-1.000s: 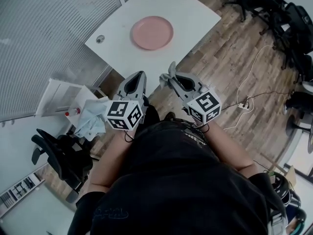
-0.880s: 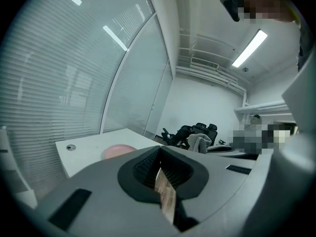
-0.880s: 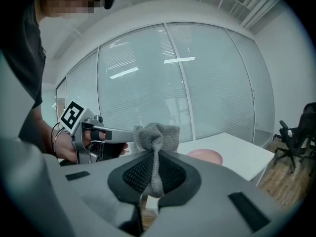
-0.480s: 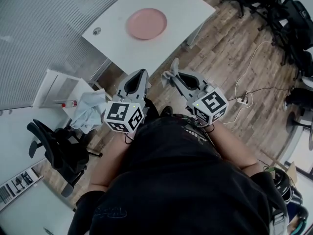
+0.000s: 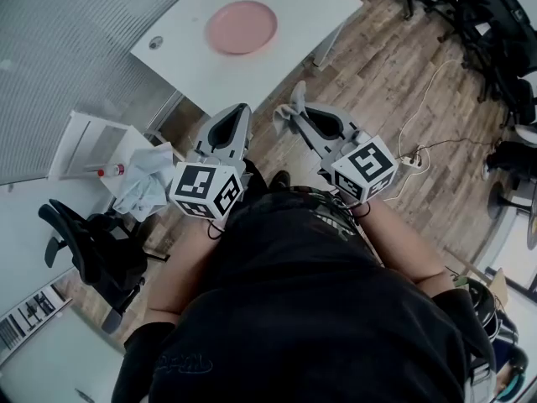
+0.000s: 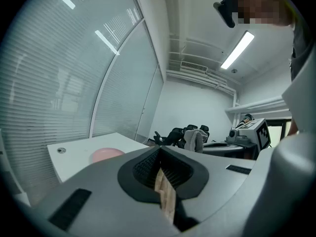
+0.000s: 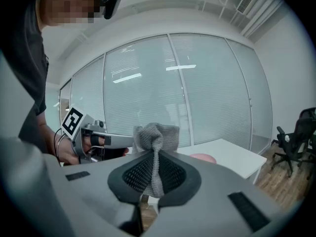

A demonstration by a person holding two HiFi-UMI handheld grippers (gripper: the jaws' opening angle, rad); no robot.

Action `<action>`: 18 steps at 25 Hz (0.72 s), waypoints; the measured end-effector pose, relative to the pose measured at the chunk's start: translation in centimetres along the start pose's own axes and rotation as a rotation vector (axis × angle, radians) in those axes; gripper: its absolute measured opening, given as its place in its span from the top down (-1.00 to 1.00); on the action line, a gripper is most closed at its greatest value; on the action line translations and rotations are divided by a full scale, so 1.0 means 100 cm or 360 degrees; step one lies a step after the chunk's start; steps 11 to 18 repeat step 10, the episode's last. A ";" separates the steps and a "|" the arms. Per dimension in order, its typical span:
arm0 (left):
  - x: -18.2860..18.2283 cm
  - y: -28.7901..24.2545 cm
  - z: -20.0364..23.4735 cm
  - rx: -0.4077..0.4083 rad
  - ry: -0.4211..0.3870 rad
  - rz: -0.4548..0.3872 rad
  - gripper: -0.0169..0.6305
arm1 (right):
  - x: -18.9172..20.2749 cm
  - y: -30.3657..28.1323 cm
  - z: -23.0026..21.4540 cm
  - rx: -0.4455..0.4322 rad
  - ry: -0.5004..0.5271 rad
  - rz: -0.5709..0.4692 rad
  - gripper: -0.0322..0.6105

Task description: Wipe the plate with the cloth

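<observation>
1. Now the left claw (image 6: 161, 157) is pressed together, its ribbed pads meeting.
2. Beside it, the right claw (image 7: 156, 168) pinches a grey knitted cloth (image 7: 157, 132), which bunches up above the tips.
3. Well ahead of both claws, a round pink plate (image 5: 242, 27) lies on the white counter (image 5: 302, 11), touching neither claw.
4. Both claws sit side by side over the wooden plank floor (image 5: 377, 82), short of the counter's near edge.
</observation>
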State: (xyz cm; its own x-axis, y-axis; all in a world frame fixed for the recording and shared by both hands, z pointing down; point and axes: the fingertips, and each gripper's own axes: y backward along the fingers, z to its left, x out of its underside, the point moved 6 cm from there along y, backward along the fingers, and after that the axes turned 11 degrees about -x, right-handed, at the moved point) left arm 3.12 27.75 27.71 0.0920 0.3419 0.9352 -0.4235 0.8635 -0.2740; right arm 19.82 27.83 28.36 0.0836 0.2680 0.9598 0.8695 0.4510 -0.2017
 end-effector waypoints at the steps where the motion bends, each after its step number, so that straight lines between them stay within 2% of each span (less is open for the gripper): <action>1: 0.000 0.001 -0.001 0.0002 -0.0002 0.0000 0.90 | 0.000 0.000 0.001 0.0001 -0.0007 -0.0003 0.79; 18: 0.001 0.008 -0.004 0.0012 -0.0028 -0.0002 0.90 | 0.002 0.000 0.009 -0.0006 -0.0025 -0.0013 0.79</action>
